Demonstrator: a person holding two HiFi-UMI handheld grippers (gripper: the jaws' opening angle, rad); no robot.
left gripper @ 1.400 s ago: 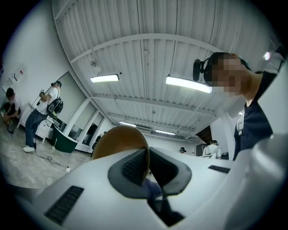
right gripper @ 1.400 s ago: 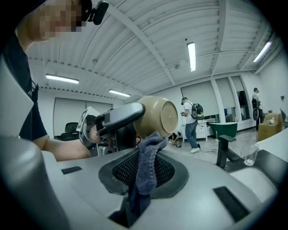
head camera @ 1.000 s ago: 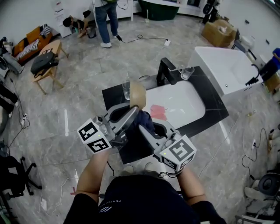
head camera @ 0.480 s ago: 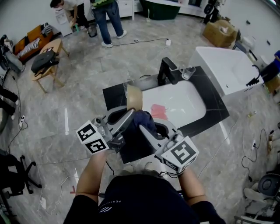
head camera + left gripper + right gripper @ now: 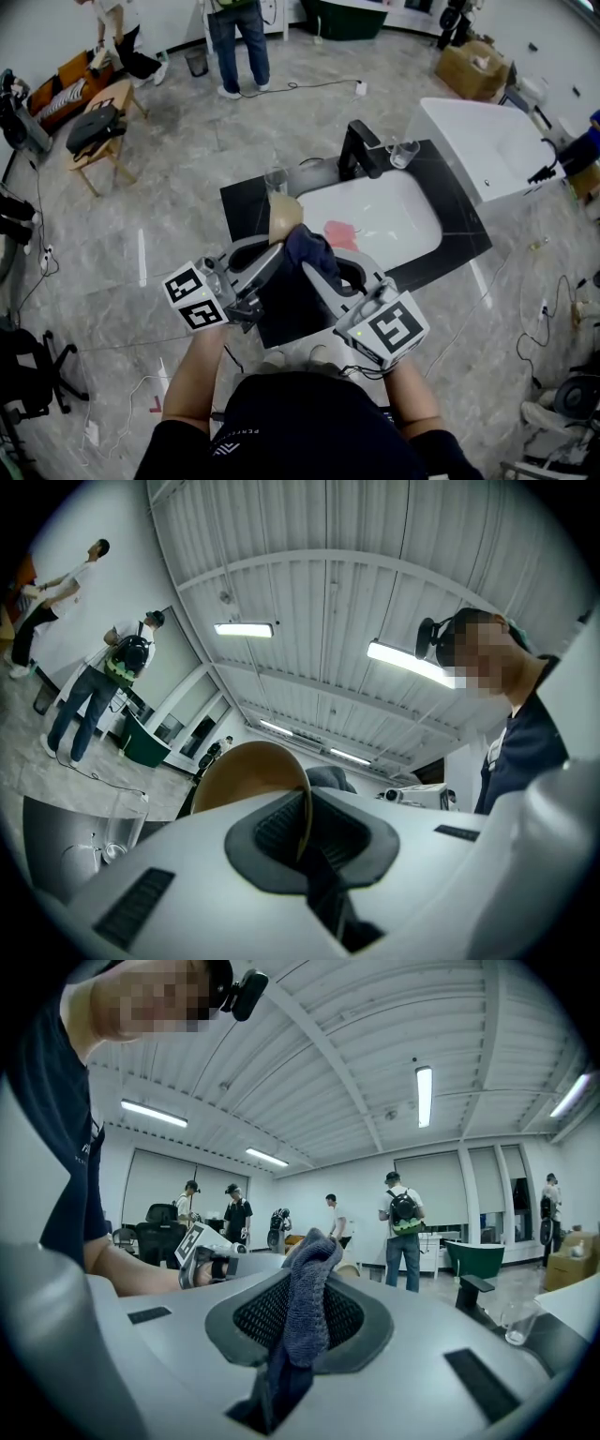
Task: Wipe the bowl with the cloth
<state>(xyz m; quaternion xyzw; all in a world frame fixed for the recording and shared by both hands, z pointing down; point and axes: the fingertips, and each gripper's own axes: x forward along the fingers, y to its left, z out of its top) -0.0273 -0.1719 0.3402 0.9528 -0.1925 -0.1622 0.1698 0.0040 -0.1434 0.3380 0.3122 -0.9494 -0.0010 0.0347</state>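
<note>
Bowl first: our tan, thin-walled round bowl (image 5: 284, 217) hangs in the air, tipped on its edge, above the near-left part of the black counter (image 5: 246, 202) and just beside the white sink basin (image 5: 398, 211). It rests on nothing. Our left tool (image 5: 275, 251) has its jaws pinched together on the rim, and the left gripper view shows the thin edge running between the two pads, one on each face of the wall. We judge that grip is chosen so one whole face of the bowl stays bare for wiping.

Our right tool (image 5: 307, 269) is clamped on the dark blue-grey knitted cloth (image 5: 307, 247). A bunched tuft stands out past the tips, so soft fabric rather than hard jaw would meet the bowl. From the head view the tuft sits against or just beside the bowl's wall; we cannot tell which face, nor whether it truly touches.

Both tools point toward each other, which we take as the working pose for rubbing, with the task underway rather than finished.
</note>
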